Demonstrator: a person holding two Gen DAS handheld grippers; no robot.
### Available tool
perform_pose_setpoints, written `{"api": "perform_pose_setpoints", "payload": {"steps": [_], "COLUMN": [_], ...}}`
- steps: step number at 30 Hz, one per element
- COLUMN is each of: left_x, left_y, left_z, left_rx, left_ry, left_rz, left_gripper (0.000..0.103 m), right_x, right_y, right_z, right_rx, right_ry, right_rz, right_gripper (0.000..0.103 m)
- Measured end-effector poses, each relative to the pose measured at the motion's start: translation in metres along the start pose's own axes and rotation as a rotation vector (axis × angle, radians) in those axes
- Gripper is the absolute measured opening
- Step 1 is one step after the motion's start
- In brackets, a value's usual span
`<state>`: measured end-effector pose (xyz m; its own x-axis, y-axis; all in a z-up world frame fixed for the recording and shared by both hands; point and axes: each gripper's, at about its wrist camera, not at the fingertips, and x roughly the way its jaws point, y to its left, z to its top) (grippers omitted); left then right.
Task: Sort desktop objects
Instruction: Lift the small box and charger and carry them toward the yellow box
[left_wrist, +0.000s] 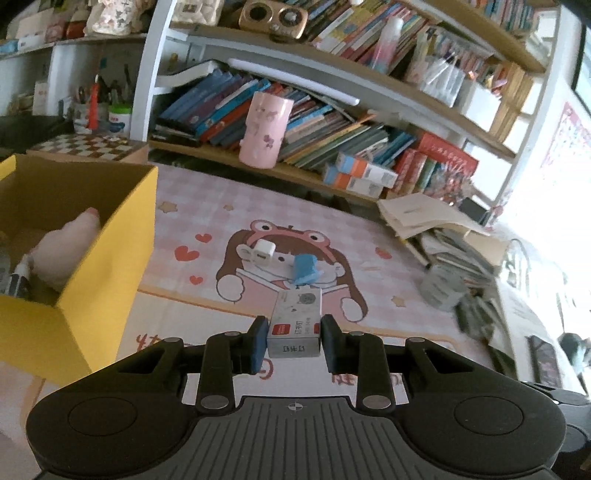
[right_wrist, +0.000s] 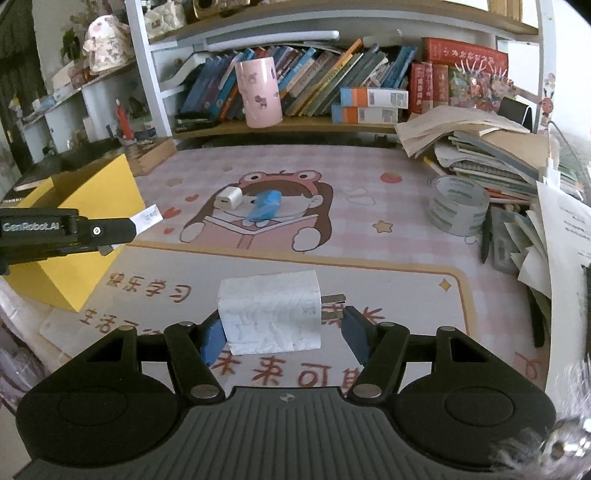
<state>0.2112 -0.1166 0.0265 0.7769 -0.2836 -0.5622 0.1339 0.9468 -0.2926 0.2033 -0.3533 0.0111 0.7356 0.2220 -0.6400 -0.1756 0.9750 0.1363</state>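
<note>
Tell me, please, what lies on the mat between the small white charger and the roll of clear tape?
In the right wrist view, a blue clip-like object lies just beside the small white charger; from there to the tape roll the pink mat is bare.

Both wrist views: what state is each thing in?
Left claw: shut on small white staple box, off the mat.
Right claw: shut on large white plug charger, prongs rightward.
Yellow cardboard box: open-topped.
Small white charger: lying on mat.
Blue plastic toy: lying on mat.
Clear tape roll: flat on mat.
</note>
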Motion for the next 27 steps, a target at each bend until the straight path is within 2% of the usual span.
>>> {"api": "perform_pose_setpoints", "payload": {"steps": [11, 27], "left_x": [-0.063, -0.144], "left_y": [0.027, 0.089], "left_z": [-0.019, -0.067], "left_rx": [-0.009, -0.048], "left_ry": [0.005, 0.017], "left_rz": [-0.082, -0.081], "left_gripper": [0.029, 0.029], "right_x": [-0.030, -0.064], "right_y": [0.055, 0.147], "right_z": [-0.028, -0.072], "right_rx": [0.021, -0.040], "right_ry": [-0.012, 0.007], "right_rz": [-0.021, -0.003], "right_gripper": [0.062, 0.062]}}
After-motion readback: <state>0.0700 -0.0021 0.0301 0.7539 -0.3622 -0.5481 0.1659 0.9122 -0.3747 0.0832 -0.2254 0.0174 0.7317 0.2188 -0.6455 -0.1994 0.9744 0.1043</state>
